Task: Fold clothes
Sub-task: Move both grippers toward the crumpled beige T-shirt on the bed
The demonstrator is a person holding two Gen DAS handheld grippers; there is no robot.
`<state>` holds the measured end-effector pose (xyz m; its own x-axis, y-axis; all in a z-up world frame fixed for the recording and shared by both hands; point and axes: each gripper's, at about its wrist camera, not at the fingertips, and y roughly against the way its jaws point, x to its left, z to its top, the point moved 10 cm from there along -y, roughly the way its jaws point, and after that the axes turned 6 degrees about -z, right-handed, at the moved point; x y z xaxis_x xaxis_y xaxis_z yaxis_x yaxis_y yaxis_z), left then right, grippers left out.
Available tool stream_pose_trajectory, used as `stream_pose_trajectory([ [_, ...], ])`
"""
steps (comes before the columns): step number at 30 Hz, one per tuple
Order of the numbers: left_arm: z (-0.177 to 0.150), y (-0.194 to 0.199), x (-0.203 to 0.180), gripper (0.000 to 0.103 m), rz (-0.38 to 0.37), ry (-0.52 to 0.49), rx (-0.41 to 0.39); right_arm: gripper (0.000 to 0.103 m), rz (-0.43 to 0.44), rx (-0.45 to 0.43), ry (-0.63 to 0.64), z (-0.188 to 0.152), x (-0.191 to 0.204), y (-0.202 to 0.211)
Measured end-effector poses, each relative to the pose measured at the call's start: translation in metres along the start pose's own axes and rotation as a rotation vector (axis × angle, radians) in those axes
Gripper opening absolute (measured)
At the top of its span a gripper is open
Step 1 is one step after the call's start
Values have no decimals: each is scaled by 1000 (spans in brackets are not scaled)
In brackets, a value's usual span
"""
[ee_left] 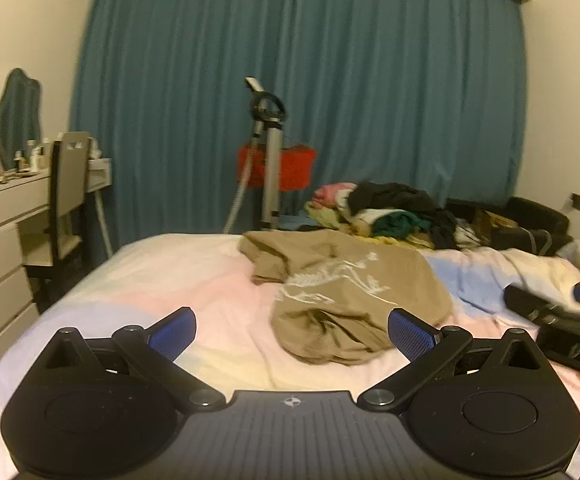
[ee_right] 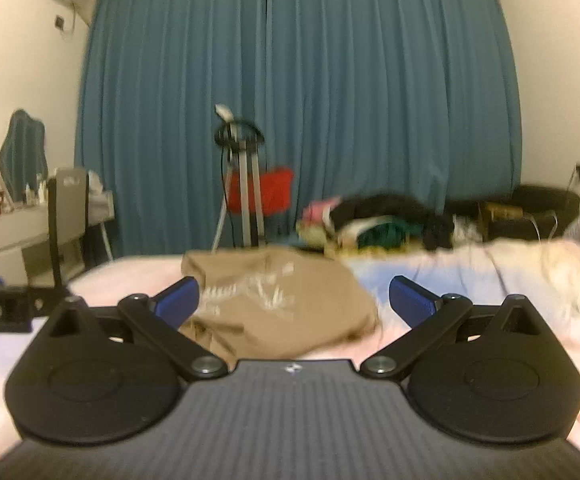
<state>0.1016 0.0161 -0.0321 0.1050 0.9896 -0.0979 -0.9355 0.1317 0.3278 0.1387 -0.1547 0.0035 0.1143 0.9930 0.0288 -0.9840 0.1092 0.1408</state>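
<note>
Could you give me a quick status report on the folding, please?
Left hand-held gripper open, empty. Right hand-held gripper open, empty. Tan T-shirt crumpled on bed, not yet folded. Nothing in the way.

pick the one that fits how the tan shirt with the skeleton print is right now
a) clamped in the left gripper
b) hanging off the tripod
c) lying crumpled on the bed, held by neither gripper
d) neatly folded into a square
c: the tan shirt lies bunched on the bed, while the left gripper and right gripper are both open and empty.
</note>
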Motion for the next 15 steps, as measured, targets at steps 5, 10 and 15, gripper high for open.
stream_pose_trajectory([
  [5, 4, -5, 37, 103, 11, 69, 0, 103, 41, 97, -4, -24, 26, -54],
  [10, 5, -29, 61, 103, -30, 163, 14, 96, 6, 263, 111, -81, 51, -108],
  [15, -5, -56, 78, 103, -61, 241, 37, 70, -2, 312, 162, -114, 68, -160],
])
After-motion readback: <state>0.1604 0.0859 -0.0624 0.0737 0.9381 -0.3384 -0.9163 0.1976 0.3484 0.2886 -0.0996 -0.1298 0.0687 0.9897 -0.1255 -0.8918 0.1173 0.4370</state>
